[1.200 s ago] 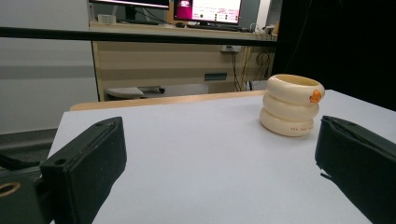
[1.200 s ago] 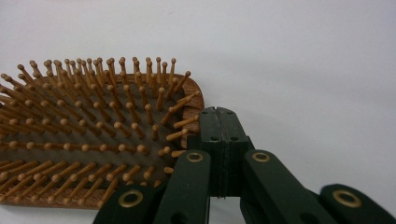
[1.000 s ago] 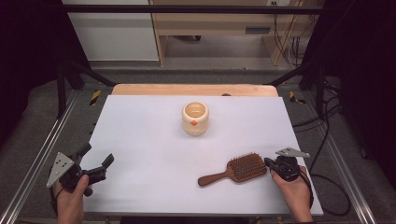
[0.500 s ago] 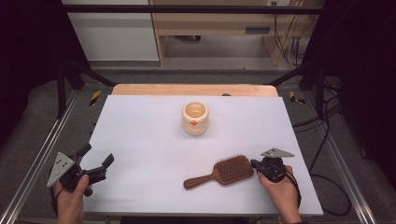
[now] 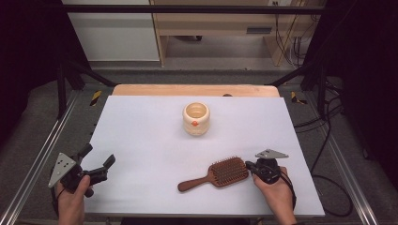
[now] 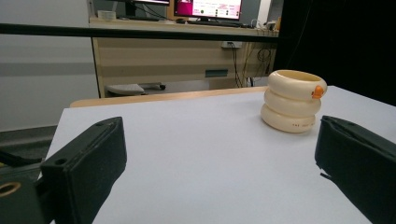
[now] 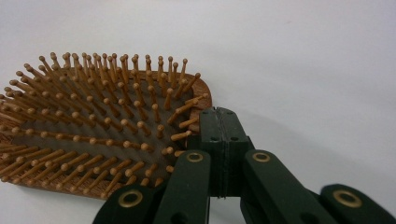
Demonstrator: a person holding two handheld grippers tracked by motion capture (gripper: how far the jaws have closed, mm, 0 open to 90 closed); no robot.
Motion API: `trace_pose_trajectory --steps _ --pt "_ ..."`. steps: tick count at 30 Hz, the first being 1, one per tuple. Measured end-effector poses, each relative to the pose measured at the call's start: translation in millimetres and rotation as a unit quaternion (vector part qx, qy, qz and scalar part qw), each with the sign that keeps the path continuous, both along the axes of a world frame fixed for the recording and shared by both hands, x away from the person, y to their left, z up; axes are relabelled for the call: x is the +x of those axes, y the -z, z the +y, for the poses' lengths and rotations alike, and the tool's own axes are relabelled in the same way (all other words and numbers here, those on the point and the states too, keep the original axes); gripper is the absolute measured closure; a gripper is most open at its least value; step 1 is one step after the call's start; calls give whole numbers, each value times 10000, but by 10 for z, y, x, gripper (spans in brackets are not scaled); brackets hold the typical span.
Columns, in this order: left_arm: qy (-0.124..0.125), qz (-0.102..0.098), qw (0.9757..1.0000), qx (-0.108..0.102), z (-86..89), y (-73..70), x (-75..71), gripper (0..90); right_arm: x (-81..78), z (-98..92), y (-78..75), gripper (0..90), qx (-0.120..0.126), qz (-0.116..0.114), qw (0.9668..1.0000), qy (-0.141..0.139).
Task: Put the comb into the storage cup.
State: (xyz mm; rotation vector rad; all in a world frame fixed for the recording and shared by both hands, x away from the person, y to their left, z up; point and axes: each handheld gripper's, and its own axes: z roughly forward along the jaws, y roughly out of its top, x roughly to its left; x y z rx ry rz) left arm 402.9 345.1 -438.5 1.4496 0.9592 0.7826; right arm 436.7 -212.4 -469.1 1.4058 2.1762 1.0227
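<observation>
A wooden paddle hairbrush (image 5: 224, 173) lies bristles up at the front right of the white table (image 5: 150, 140), its handle pointing left. My right gripper (image 5: 250, 167) is shut, and its joined tips touch the right edge of the brush head. In the right gripper view the closed jaws of the right gripper (image 7: 223, 122) rest against the corner of the hairbrush (image 7: 93, 135), with nothing between them. My left gripper (image 5: 98, 155) stands open over the front left of the table, holding nothing. A cream ribbed cup (image 5: 195, 118) with an orange mark stands mid-table.
In the left gripper view the cup (image 6: 292, 100) stands ahead to the right, between and beyond the open jaws. A wooden strip (image 5: 195, 90) borders the table's far edge. Metal rails (image 5: 42, 154) and cables (image 5: 328, 140) run along the sides.
My right gripper has slid left along the table, and the hairbrush has shifted left with it, staying against its tips. The left gripper has not moved.
</observation>
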Motion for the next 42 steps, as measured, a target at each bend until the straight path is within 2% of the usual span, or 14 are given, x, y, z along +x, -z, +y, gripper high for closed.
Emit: trace_pose_trajectory --steps 7,14,21,29,34,42 --pt "-11 12 10000 -5 1 6 5 23 -30 238 -13 900 -110 5 9998 -174" --pt "-21 27 10000 -22 8 11 9 24 -66 382 -24 900 -166 14 9997 -198" --pt "-30 43 10000 -44 9 17 12 23 -87 432 -44 900 -161 -39 9998 -114" --pt "-34 47 10000 -46 17 20 15 24 -101 472 -45 900 -130 23 9999 -66" --pt "-47 28 10000 -32 19 13 16 24 -110 505 -38 900 -130 15 9999 -97" --pt "-42 27 10000 -16 15 13 10 24 -148 686 -26 900 -139 -35 9995 -299"
